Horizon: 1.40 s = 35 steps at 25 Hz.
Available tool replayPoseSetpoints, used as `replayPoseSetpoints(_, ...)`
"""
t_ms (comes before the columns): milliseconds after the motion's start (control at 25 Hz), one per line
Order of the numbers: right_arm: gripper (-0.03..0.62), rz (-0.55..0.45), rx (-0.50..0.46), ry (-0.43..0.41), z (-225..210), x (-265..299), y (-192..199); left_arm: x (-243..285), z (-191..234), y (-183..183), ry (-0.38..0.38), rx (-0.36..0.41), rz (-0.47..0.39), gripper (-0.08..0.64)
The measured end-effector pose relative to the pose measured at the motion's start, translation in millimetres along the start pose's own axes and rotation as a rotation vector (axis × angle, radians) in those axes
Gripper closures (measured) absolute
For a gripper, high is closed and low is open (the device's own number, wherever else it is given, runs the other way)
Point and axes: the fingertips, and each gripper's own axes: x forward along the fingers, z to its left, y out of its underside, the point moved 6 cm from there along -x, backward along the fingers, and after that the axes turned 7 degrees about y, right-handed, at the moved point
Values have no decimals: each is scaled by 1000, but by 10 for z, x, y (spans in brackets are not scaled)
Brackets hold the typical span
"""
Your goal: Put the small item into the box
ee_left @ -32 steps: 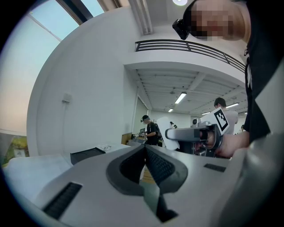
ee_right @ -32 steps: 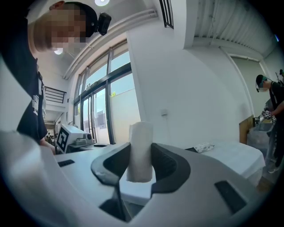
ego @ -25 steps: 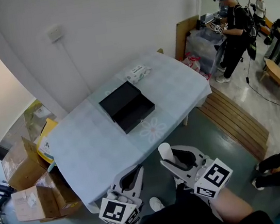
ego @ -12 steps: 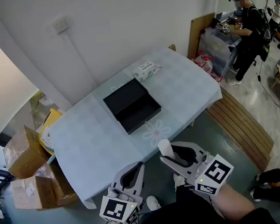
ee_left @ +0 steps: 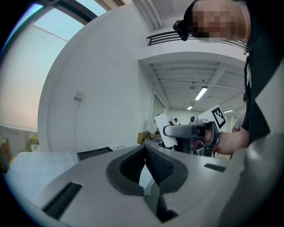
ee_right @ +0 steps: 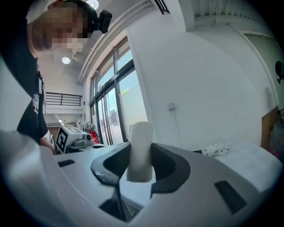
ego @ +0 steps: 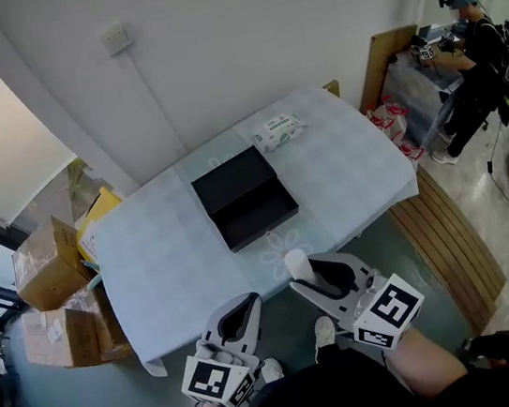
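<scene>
A white-walled room is holding one counter draped in pale patterned cloth; the cloth is hiding its legs. The dark inside of the one black rectangular open box at mid-counter is proving hard to read. One white printed soft packet is lying beyond it, apart. Two tools are hovering short of the near edge; the right hand-held gripper is grasping one small white cylindrical roll upright, well apart from the box; the left hand-held gripper is clenched on nothing. Brown cardboard cartons at left are being cut off.
</scene>
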Motion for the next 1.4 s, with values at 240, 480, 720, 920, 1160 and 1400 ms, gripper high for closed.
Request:
replayPoseSetpoints(240, 446, -1, -5, -53, -326, 21, -72, 257, -11, -32, -61, -2, -12, 551)
replayPoseSetpoints(480, 446, -2, -14, -106, -553, 20, -123, 434, -79, -61, -116, 3, -22, 552)
replayPoseSetpoints(720, 446, 0, -20, -147, -736, 65, -185, 571, -110, -73, -157, -6, -21, 552)
replayPoseSetpoints(920, 446, 9, -33, -173, -802, 121, -201, 639, -86, -75, -177, -12, -22, 551)
replayPoseSetpoints(1160, 446, 23, -45, -188, -841, 189, -225, 713, -53, -70, -176, -11, -13, 551)
replayPoseSetpoints(1400, 446, 51, -66, -187, -855, 414, -181, 758, 141, -57, -164, 13, 8, 551)
